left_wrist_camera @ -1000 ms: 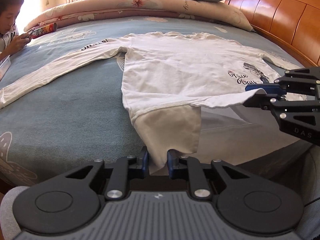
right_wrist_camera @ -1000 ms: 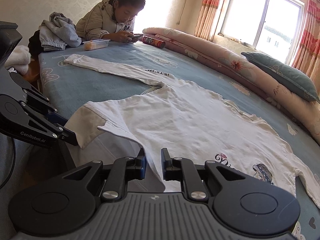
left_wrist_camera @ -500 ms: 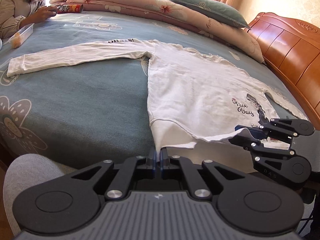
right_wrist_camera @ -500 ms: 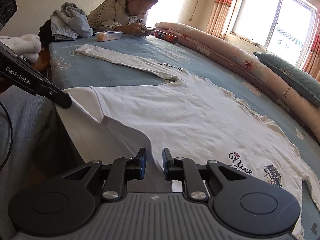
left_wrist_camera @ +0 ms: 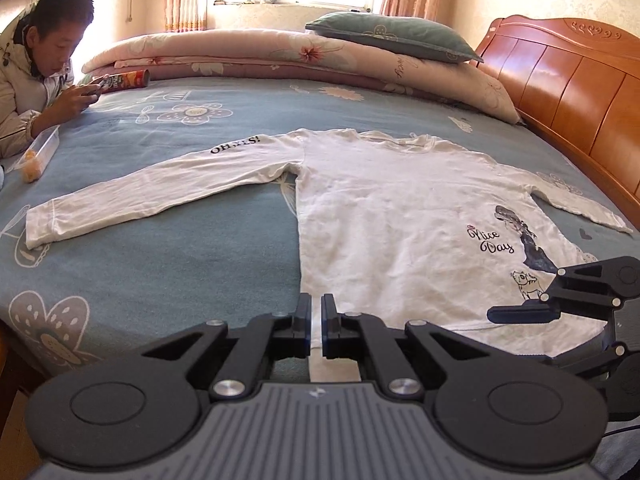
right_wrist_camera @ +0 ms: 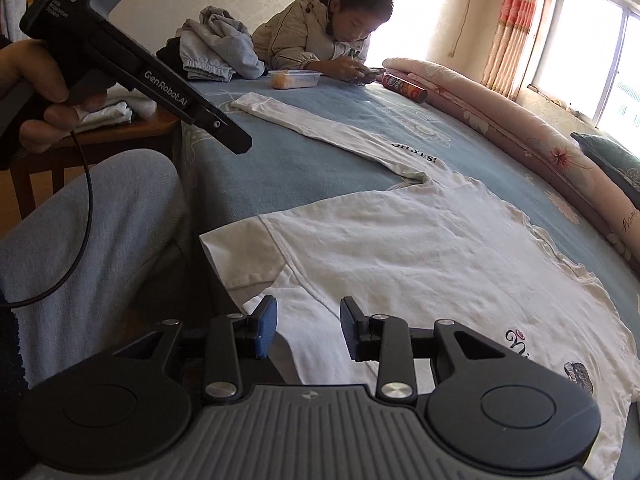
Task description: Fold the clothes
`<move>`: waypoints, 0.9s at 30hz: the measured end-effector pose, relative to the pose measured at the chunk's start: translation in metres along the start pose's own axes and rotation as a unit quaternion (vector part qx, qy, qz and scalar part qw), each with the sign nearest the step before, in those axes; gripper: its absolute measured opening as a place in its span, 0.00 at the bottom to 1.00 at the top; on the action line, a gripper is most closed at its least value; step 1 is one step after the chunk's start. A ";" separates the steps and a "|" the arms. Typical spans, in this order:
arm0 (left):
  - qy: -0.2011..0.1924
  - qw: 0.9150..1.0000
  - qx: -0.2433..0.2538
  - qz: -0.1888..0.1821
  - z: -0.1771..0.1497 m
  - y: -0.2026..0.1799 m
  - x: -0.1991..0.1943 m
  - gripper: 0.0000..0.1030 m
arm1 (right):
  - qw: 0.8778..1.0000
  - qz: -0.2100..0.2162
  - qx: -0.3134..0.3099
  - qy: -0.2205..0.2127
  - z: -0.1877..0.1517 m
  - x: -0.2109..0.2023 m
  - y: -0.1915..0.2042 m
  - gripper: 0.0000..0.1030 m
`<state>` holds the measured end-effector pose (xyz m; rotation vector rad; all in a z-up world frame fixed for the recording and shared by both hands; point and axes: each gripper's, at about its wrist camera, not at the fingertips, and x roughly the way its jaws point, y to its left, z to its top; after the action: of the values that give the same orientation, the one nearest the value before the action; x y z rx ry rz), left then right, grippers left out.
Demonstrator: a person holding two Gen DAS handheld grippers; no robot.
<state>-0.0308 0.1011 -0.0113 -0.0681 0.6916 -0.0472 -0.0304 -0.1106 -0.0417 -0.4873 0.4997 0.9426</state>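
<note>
Nearest the left wrist camera, the left gripper (left_wrist_camera: 316,326) has its jaws together, and whether cloth sits between them is hard to tell. Beside it, the right gripper (right_wrist_camera: 307,328) has just been opening, jaws apart over the hem. Beyond, the white shirt (left_wrist_camera: 400,220) lies flat on the bed (left_wrist_camera: 160,264), its hem hanging over the near edge.

Shirt (right_wrist_camera: 420,256) hem behind the right gripper (right_wrist_camera: 307,328).
</note>
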 end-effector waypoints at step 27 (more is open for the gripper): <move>0.024 0.998 0.044 -0.040 0.054 -0.034 0.108 0.65 | 0.972 -0.180 0.150 0.032 -0.059 -0.016 -0.082 0.61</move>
<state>0.0865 0.0629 -0.0357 -0.0092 0.7336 -0.1561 0.0208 -0.1964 -0.0644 -0.3198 0.5773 0.4923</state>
